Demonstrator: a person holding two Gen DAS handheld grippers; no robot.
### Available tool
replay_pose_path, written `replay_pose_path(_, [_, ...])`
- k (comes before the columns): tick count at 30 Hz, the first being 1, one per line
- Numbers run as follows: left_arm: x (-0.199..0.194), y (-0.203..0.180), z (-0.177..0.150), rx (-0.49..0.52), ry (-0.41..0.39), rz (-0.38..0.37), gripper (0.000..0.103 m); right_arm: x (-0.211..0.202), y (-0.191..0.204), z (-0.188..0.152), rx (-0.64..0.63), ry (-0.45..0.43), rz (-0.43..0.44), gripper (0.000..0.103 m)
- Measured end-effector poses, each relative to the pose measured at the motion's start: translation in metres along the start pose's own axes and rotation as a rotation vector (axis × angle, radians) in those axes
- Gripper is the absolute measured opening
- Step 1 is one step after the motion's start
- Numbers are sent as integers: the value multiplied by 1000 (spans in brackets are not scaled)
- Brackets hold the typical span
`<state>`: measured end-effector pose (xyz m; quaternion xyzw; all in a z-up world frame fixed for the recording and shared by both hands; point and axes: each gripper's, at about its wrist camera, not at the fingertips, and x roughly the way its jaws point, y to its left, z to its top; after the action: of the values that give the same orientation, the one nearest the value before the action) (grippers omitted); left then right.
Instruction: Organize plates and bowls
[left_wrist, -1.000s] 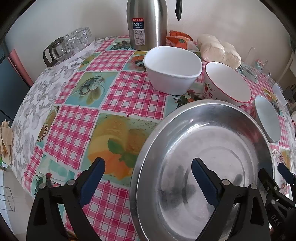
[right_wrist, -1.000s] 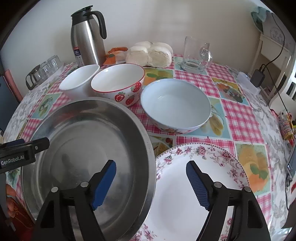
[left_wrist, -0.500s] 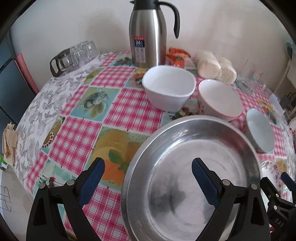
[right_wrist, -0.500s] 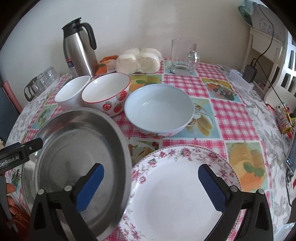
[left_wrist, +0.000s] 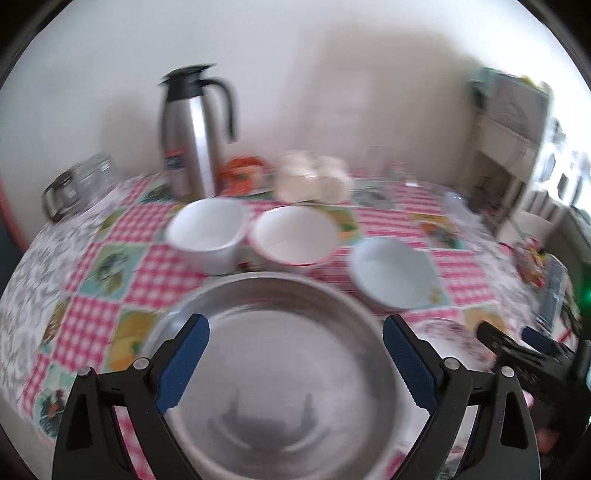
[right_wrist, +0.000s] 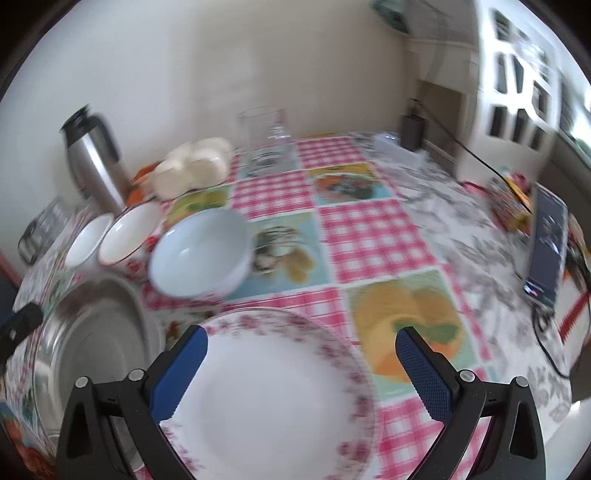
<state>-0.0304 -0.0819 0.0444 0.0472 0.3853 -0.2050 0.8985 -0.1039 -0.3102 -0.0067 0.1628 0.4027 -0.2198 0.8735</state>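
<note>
A wide steel pan (left_wrist: 280, 369) sits on the checked tablecloth right under my open, empty left gripper (left_wrist: 295, 365). Behind it stand a white square bowl (left_wrist: 205, 232), a strawberry bowl with a red rim (left_wrist: 293, 236) and a pale blue bowl (left_wrist: 393, 271). My right gripper (right_wrist: 301, 369) is open and empty above a white plate with a pink floral rim (right_wrist: 273, 387). The steel pan (right_wrist: 92, 354) lies to its left, the pale blue bowl (right_wrist: 199, 254) behind. Both views are blurred.
A steel thermos (left_wrist: 192, 133), glass cups (left_wrist: 77, 184) and white buns (left_wrist: 314, 177) stand at the back. A glass mug (right_wrist: 264, 136) stands far back. A phone (right_wrist: 546, 243) and cables lie at the right table edge.
Both grippers have pulled back and swung right. The left now centres over the steel pan, the right over the floral plate. Both stay open.
</note>
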Motion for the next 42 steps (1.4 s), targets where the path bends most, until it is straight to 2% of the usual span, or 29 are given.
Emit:
replay_pose_path(4, [0, -36, -4, 55, 30, -105, 95, 2, -36, -4, 86, 15, -8, 103])
replay_pose_path(7, [6, -60, -11, 61, 117, -155, 95, 6, -56, -10, 117, 39, -18, 103])
replay_pose_path(9, [9, -72, -15, 60, 154, -171, 95, 8, -67, -15, 132, 58, -25, 103])
replay_pose_path(13, [15, -89, -24, 82, 199, -144, 95, 12, -85, -24, 171, 87, -19, 101])
replay_pose_path(15, [19, -94, -29, 94, 226, -129, 95, 16, -88, -28, 176, 113, -9, 96])
replay_pose_path(17, [22, -97, -32, 100, 238, -115, 95, 20, -87, -31, 170, 146, 8, 88])
replay_pose_path(21, [22, -97, -33, 104, 237, -103, 95, 29, -75, -36, 149, 204, 62, 75])
replay_pose_path(24, [23, -98, -33, 113, 239, -93, 95, 36, -63, -40, 111, 251, 81, 59])
replay_pose_path(25, [23, -98, -33, 114, 240, -91, 95, 38, -61, -41, 100, 263, 88, 49])
replay_pose_path(26, [24, -98, -33, 115, 243, -90, 95, 40, -58, -44, 86, 279, 92, 43])
replay_pose_path(27, [25, -98, -33, 115, 244, -89, 95, 40, -56, -44, 73, 279, 93, 42])
replay_pose_path(29, [26, -98, -32, 115, 249, -87, 95, 41, -54, -45, 75, 294, 131, 29])
replay_pose_path(35, [27, -101, -30, 127, 250, -81, 95, 35, -57, -40, 85, 265, 64, 24])
replay_pose_path(40, [31, -106, -28, 123, 266, -92, 95, 33, -68, -38, 107, 247, 11, 24])
replay_pose_path(42, [32, -110, -28, 128, 276, -98, 95, 32, -71, -36, 99, 233, -40, 24])
